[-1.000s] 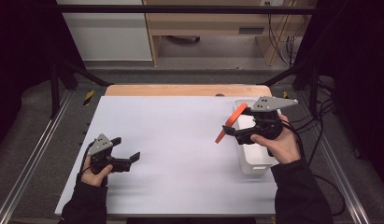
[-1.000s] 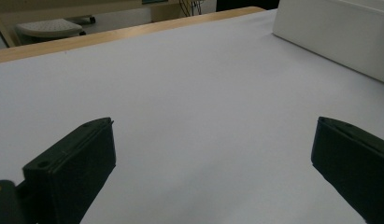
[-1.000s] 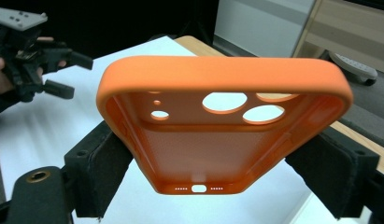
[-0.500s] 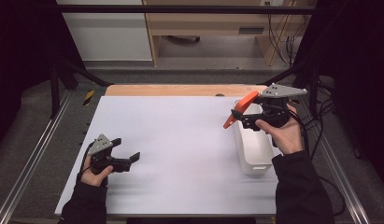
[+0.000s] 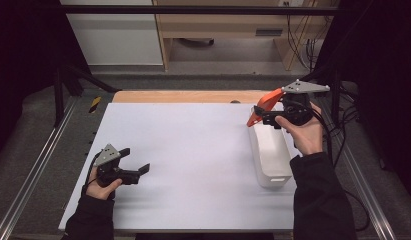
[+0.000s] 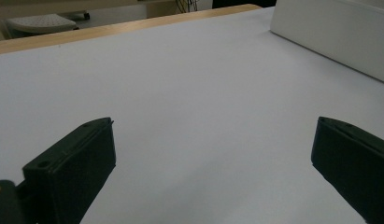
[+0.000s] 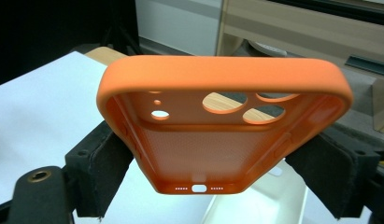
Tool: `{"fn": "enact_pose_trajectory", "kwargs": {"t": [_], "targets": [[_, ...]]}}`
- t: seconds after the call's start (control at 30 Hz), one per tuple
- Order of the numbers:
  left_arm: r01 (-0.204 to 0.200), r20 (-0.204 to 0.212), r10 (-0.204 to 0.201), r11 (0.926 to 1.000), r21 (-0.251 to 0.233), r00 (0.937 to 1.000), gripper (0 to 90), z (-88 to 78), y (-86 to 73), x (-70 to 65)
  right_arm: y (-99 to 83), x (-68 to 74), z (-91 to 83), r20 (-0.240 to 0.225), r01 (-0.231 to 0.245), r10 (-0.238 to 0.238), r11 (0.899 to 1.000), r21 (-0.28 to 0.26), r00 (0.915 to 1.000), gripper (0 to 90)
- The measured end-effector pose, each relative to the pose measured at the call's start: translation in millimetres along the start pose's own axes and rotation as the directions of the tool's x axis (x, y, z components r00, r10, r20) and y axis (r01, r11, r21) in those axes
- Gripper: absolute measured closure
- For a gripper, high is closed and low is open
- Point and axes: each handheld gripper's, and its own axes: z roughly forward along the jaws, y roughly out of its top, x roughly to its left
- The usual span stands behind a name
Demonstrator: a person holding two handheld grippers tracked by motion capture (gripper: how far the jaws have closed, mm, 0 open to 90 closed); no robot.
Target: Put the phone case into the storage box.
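Observation:
An orange phone case (image 5: 263, 106) (image 7: 222, 126) is held in the air above the far end of a white bin (image 5: 269, 152). My right gripper (image 5: 267, 116) (image 7: 213, 177) is shut on the case's two long sides, its camera holes pointing away from me. Part of the white bin (image 7: 255, 205) lies below the case in the right gripper view. My left gripper (image 5: 135, 170) (image 6: 213, 163) rests near the table's front left corner, jaws wide apart with nothing between them.
The white table top (image 5: 188, 150) is bordered by a wooden strip (image 5: 183, 96) at the back. The white bin's side (image 6: 339, 32) stands at the far right in the left gripper view. Cables (image 5: 343, 135) trail off the right edge.
My right gripper has carried the orange case up and to the right, from over the table to above the bin's far end. The left gripper has stayed put.

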Motion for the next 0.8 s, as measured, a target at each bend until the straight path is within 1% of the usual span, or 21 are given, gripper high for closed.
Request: {"fn": "enact_pose_trajectory", "kwargs": {"t": [0.23,0.47,0.63,0.8], "targets": [[-0.004,-0.004,0.004,1.0,-0.001,1.0,0.0,-0.2,-0.4,0.9,4.0,-8.0,8.3,0.052,-0.028,0.027,0.999,0.018,0.9983,16.1],[-0.007,-0.003,0.007,1.0,0.001,1.0,0.0,0.3,-0.6,1.0,3.9,-13.5,21.1,0.109,-0.034,0.03,0.999,0.033,0.9936,16.1],[-0.011,-0.004,0.011,0.9999,0.002,0.9999,0.0,0.8,-0.7,1.1,4.0,-17.1,27.7,0.15,-0.053,0.047,0.998,0.034,0.9875,16.1],[-0.016,-0.002,0.016,0.9999,0.004,0.9999,0.0,1.0,-0.8,1.0,3.7,-22.5,33.8,0.199,-0.076,0.067,0.996,0.039,0.9776,16.1]]}}
